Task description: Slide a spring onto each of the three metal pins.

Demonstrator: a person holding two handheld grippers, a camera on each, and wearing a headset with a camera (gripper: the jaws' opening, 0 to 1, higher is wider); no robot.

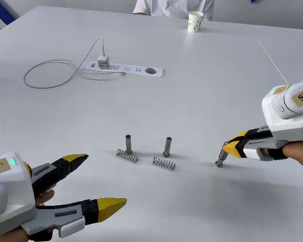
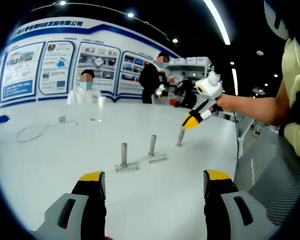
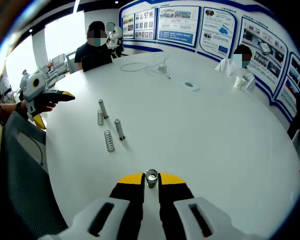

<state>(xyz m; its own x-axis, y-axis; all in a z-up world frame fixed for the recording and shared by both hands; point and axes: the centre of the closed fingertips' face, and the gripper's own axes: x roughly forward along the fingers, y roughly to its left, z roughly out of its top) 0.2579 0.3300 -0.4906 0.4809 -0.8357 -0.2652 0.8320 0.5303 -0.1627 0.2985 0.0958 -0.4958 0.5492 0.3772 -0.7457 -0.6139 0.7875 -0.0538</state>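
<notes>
The right gripper view has the right claw (image 3: pixel 151 181) closed down on the third spring (image 3: pixel 151 176), which is seen end-on as a bright ring pinched between the yellow tips. The head view gives the side aspect: that spring sits at the top of the right pin (image 1: pixel 220 160), which leans slightly with its foot on the white surface (image 1: pixel 217 91).

The left claw (image 1: pixel 94 181) stands wide open at the near left, holding nothing, well apart from the pins. The left pin (image 1: pixel 128 143) and middle pin (image 1: pixel 167 146) stand upright. The left spring (image 1: pixel 127 155) lies against the left pin's base on its near side. The middle spring (image 1: pixel 164 163) lies just near of the middle pin. The left gripper view shows all three pins in a row beyond its open jaws, with bare surface between.

On the far side are a power strip (image 1: pixel 123 68) with a looped cable (image 1: pixel 45 75), and a paper cup (image 1: pixel 195 21), all well apart from the work.
</notes>
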